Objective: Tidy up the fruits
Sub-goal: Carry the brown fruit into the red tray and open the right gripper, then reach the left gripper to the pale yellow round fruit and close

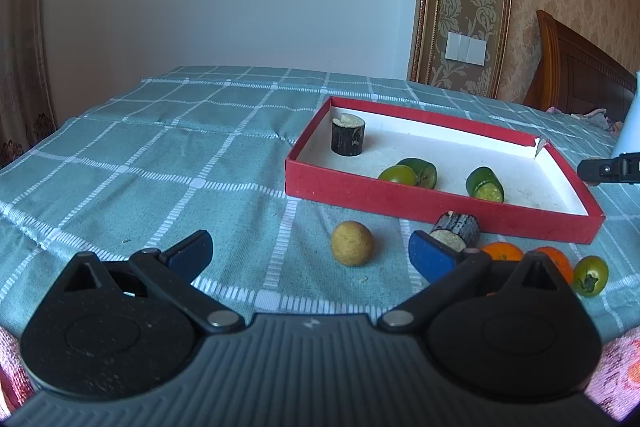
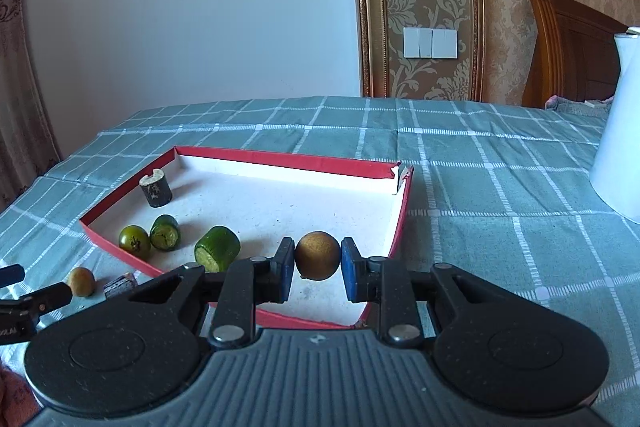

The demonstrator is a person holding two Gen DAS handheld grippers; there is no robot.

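Here, near to far, with the red box as the landmark:

Right gripper (image 2: 318, 261): closed on a brown round fruit (image 2: 318, 255), both blue pads touching its sides; it hangs over the near right part of the red box (image 2: 402, 223), above the white floor.

Left gripper (image 1: 310, 253): spread wide, nothing between its fingers; it sits on the near side of the red box (image 1: 400, 201), over the checked cloth (image 1: 160, 155).

Yellow ball fruit (image 1: 352, 243): on the cloth just in front of the box's near wall, between the left gripper's fingers but touching neither.

Dark cane piece (image 1: 456, 229): lying on its side against the outside of the box's near wall, beside the right blue pad.

Two oranges (image 1: 502, 251): on the cloth in front of the box, partly hidden by the gripper.

Green tomato outside (image 1: 590, 275): just right of the oranges.

Inside the box: a green tomato (image 2: 134, 241) and two cut green pieces (image 2: 217, 248) near the front wall; an upright dark cane piece (image 2: 156, 190) in the far left corner.

White jug (image 2: 620, 123): well right of the box.
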